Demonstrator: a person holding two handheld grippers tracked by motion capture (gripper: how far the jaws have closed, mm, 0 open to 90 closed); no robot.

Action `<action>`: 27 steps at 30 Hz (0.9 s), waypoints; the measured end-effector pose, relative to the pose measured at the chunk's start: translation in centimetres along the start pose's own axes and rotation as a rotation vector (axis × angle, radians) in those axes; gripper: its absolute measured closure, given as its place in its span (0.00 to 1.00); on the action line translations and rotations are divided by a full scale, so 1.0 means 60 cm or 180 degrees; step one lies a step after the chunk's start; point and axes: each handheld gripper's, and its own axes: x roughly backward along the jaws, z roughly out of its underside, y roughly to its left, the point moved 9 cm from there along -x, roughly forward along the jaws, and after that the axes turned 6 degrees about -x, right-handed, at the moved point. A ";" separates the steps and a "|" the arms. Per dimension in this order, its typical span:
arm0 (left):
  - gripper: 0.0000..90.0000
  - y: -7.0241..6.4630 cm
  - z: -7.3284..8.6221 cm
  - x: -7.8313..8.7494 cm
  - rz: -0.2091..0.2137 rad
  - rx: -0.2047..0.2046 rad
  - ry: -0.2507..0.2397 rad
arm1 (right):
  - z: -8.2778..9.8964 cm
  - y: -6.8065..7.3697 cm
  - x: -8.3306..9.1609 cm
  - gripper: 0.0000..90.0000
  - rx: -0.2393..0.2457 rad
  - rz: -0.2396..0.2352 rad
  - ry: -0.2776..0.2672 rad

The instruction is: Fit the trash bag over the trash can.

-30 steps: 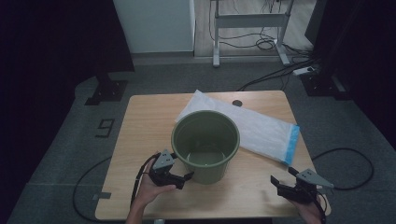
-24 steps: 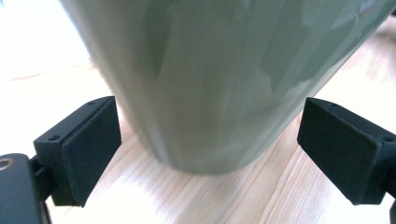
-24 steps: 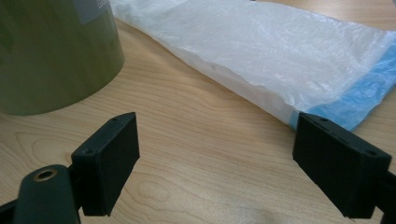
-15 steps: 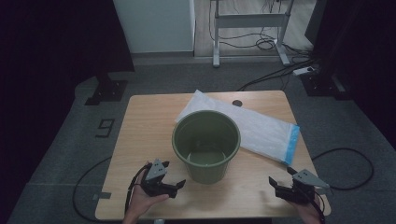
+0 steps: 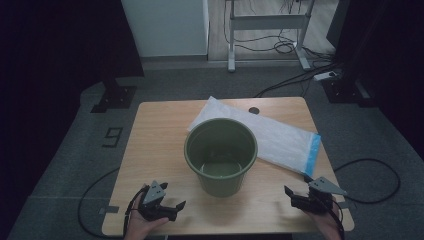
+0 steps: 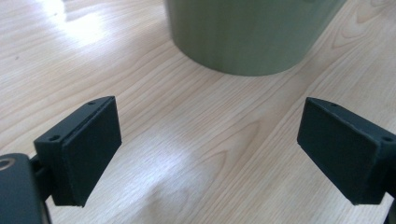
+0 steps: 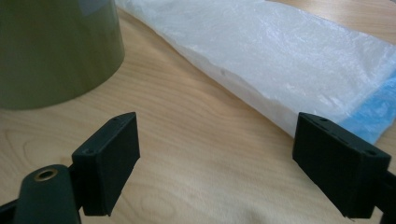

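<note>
Grippers low at the near table edge, left gripper (image 5: 170,209) and right gripper (image 5: 295,199), both with jaws spread wide and holding nothing. Looks like the approach stage; next move likely calls for one to close in on the olive-green bucket (image 5: 220,155), upright mid-table. Beyond it, touching, lies the white plastic bag (image 5: 280,137), blue-edged and flat.

High view dim, dark at both sides, soft overall. Gripper views brighter: glare patch on bench (image 6: 79,23) top left; near fingers (image 7: 109,163) slightly blurred, bag (image 7: 289,60) soft.
</note>
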 end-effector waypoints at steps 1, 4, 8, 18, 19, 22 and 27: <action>0.07 0.003 0.003 0.002 -0.0017 0.0010 0.0002 | -0.004 0.001 -0.004 0.17 0.0004 0.0003 0.0005; 0.08 0.012 0.013 0.007 -0.0074 0.0054 0.0007 | -0.019 0.009 -0.016 0.18 0.0018 -0.0030 0.0021; 0.09 0.024 0.022 0.009 -0.0135 0.0123 0.0002 | -0.036 0.018 -0.041 0.20 0.0047 -0.0070 0.0070; 0.09 0.031 0.029 0.010 -0.0147 0.0165 -0.0001 | -0.057 0.010 -0.120 0.21 0.0026 0.0037 0.0338; 0.09 0.032 0.030 0.010 -0.0146 0.0172 -0.0002 | -0.058 0.007 -0.127 0.22 0.0027 0.0074 0.0358; 0.09 0.033 0.031 0.011 -0.0151 0.0182 -0.0003 | -0.061 0.001 -0.145 0.23 0.0041 0.0125 0.0401; 0.10 0.034 0.034 0.011 -0.0162 0.0184 0.0002 | -0.064 -0.006 -0.163 0.26 0.0023 0.0154 0.0435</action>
